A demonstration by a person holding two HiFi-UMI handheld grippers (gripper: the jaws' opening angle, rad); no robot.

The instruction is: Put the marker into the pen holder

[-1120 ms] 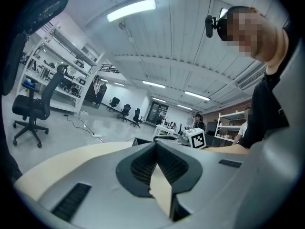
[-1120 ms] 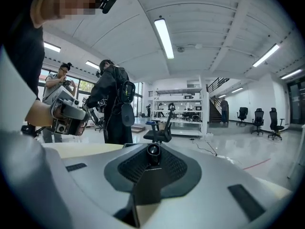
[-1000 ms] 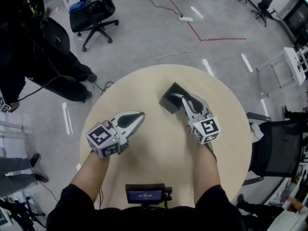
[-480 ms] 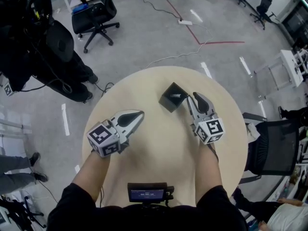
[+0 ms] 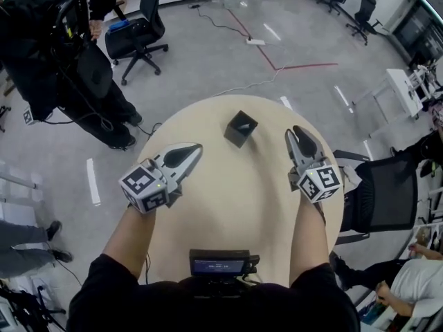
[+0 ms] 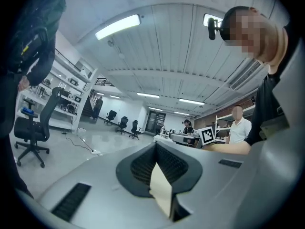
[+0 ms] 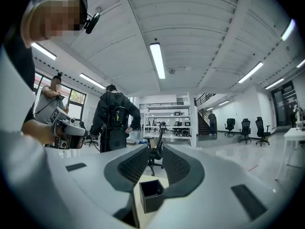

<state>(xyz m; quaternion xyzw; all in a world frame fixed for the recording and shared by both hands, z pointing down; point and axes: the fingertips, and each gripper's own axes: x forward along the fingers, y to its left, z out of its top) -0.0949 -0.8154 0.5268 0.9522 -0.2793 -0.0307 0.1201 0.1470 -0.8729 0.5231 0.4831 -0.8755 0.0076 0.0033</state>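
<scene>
A black square pen holder [image 5: 240, 128] stands upright at the far side of the round beige table [image 5: 228, 206]. Its inside is dark and I cannot make out the marker in it. My right gripper [image 5: 296, 130] hovers to the right of the holder, apart from it, jaws slightly parted with nothing between them. In the right gripper view the pen holder [image 7: 152, 194] shows low between the open jaws of the right gripper [image 7: 155, 151]. My left gripper [image 5: 196, 147] hangs over the table's left part, shut and empty; the left gripper [image 6: 156, 144] looks out over the room.
A small black screen device [image 5: 220, 263] sits at the table's near edge. A person in black [image 5: 62, 61] stands on the floor at the upper left beside an office chair [image 5: 142, 19]. Another black chair [image 5: 387, 199] stands close to the table's right edge.
My right gripper has drawn back from over the pen holder to its right, and now stands clear of it. The left gripper has barely moved.
</scene>
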